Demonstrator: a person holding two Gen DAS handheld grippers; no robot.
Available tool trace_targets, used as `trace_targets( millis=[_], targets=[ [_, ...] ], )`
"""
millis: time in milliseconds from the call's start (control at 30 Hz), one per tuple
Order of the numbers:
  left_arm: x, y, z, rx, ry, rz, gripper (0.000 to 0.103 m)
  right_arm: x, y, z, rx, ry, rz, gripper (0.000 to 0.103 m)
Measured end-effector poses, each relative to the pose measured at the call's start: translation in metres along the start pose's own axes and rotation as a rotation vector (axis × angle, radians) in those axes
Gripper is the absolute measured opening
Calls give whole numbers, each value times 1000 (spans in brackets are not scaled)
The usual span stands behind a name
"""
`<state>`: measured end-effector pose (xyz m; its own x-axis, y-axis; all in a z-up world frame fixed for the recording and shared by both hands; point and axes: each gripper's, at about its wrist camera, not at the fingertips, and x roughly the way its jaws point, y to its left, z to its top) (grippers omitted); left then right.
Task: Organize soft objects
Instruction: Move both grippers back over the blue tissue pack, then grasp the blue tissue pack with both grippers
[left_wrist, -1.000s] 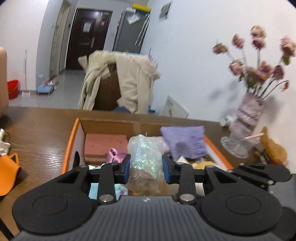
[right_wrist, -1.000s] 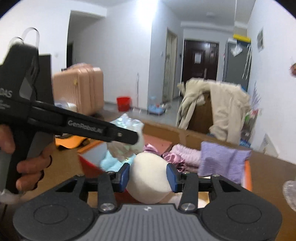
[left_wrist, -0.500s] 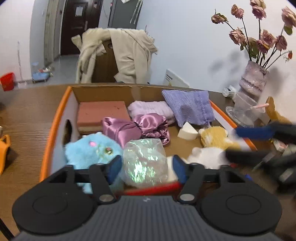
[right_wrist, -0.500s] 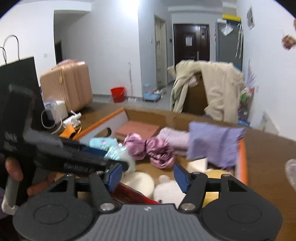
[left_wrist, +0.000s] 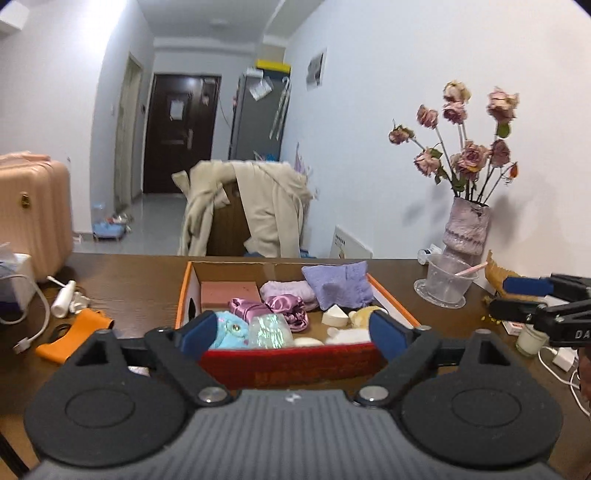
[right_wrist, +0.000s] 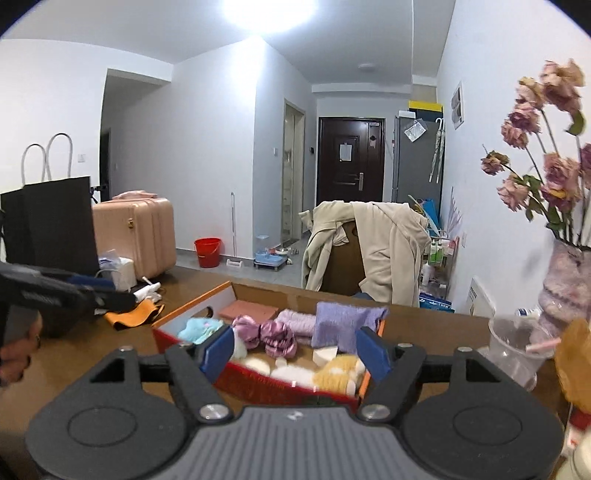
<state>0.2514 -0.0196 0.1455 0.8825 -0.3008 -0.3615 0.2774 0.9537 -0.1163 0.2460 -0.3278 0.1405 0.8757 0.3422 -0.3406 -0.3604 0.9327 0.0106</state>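
An orange-rimmed cardboard box (left_wrist: 291, 360) (right_wrist: 258, 387) sits on the brown table and holds soft things: an iridescent pouch (left_wrist: 269, 330), a blue plush (left_wrist: 229, 332) (right_wrist: 197, 328), satin scrunchies (left_wrist: 271, 308) (right_wrist: 275, 336), a purple cloth (left_wrist: 338, 286) (right_wrist: 345, 323), a pink sponge (left_wrist: 229, 293), a white puff (right_wrist: 258, 365) and a yellow plush (right_wrist: 338, 371). My left gripper (left_wrist: 291, 334) is open and empty, held back above the box's near wall. My right gripper (right_wrist: 295, 354) is open and empty above the box's near right corner.
A vase of dried roses (left_wrist: 467, 229) and a clear cup (left_wrist: 445, 284) stand right of the box. An orange pouch (left_wrist: 74, 334), a white cable (left_wrist: 40, 321) and a charger lie on the left. A coat-draped chair (left_wrist: 251, 214) stands behind the table.
The left gripper let go of the iridescent pouch and the right let go of the white puff, both into the box. Both grippers opened wide and drew back and up.
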Motion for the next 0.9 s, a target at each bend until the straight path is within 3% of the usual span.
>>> trace_targets(
  millis=[67,200,367,600,700,833,867,900],
  targets=[
    [-15,-12,-17,7,-13,4,97,-10,-2,-21,12,14,9,73],
    [-26,-37,-61,-24,41,-30,98,-19,-5,-62,47,72,25,73],
    [-6,-59,-87,-28,129,-55,97,-14,-17,-94,84,140,49,72],
    [61,-79,-82,-93,184,-101,71,30,-46,-88,152,164,62,68],
    [99,-86,-84,-105,202,-116,67,63,-58,-88,185,194,77,64],
    [151,-88,-88,-126,253,-150,48,103,-72,-97,245,239,66,48],
    [161,-85,-90,-149,273,-163,37,111,-76,-99,271,250,74,44],
    [169,-83,-93,-173,291,-182,28,117,-79,-102,296,258,87,32]
  ],
)
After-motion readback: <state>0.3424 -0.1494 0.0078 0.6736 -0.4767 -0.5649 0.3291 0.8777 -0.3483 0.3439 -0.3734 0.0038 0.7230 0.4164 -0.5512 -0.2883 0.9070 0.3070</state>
